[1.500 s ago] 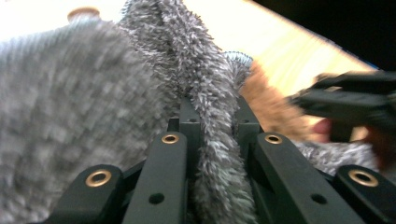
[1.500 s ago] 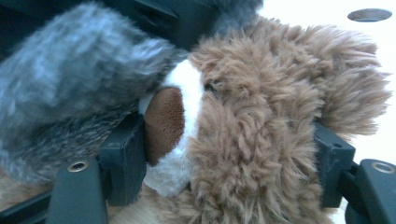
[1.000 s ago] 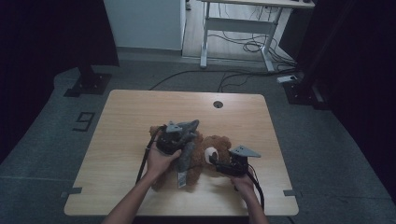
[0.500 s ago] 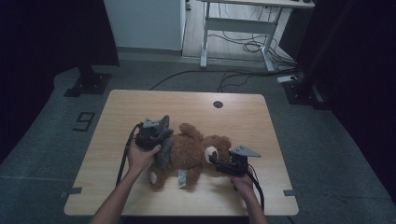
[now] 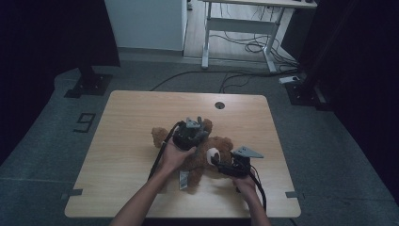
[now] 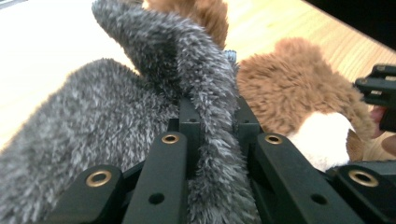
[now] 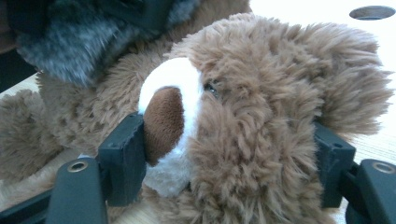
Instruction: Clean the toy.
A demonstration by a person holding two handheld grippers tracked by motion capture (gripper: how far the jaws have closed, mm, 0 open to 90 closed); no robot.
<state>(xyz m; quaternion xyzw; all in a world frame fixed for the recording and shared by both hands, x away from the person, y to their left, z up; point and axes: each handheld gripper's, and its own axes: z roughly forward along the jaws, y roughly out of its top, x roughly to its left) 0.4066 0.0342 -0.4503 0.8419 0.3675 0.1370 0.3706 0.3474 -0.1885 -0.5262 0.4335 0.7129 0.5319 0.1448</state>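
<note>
Grey fuzzy fabric garment (image 6: 140, 116) pinched tight in my left gripper (image 6: 212, 140), jaws closed on a fold. Brown plush teddy bear (image 5: 207, 150) lies mid-table, near edge; my right gripper (image 7: 229, 154) clamps its head. Garment sits bunched over the bear's body, not yet fitted; dressing looks barely begun.

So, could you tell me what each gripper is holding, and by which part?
The left gripper pinches a fold of the grey fuzzy garment. The right gripper clamps the teddy bear by its head.
</note>
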